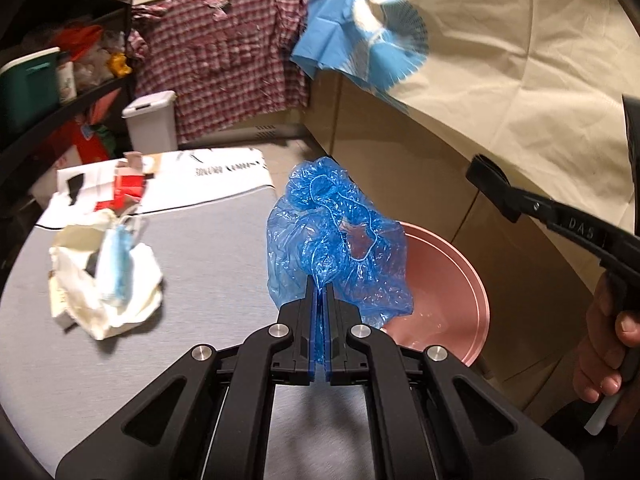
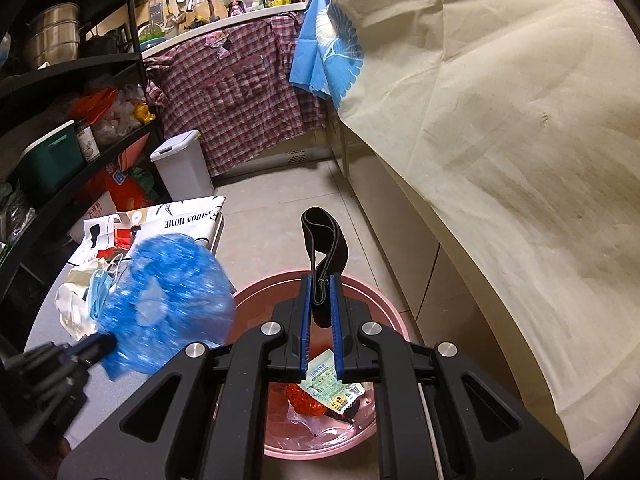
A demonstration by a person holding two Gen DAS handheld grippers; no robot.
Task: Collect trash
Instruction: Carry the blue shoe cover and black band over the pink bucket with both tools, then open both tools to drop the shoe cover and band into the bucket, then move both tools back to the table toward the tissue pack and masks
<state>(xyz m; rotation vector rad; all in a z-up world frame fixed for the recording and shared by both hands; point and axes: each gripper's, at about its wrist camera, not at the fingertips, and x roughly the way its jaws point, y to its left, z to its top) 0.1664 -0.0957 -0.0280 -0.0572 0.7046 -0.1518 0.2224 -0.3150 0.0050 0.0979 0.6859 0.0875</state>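
My left gripper (image 1: 319, 284) is shut on a crumpled blue plastic cover (image 1: 340, 240), held up at the table's right edge beside the pink basin (image 1: 460, 280). The same blue plastic cover (image 2: 168, 308) shows blurred at the left of the right wrist view. My right gripper (image 2: 321, 280) is shut on a black looped band (image 2: 324, 240), held above the pink basin (image 2: 256, 300), which holds a white packet (image 2: 332, 384) and red wrapper (image 2: 304, 400). A pile of white crumpled paper with a blue face mask (image 1: 116, 268) lies on the grey table (image 1: 200, 240).
A printed magazine (image 1: 208, 176) lies at the table's far end. A white lidded bin (image 1: 152, 120) stands on the floor beyond, black shelves (image 1: 60, 80) at left. A cream cloth (image 1: 520, 60) drapes the counter on the right; a hand (image 1: 608, 344) holds the right gripper's handle.
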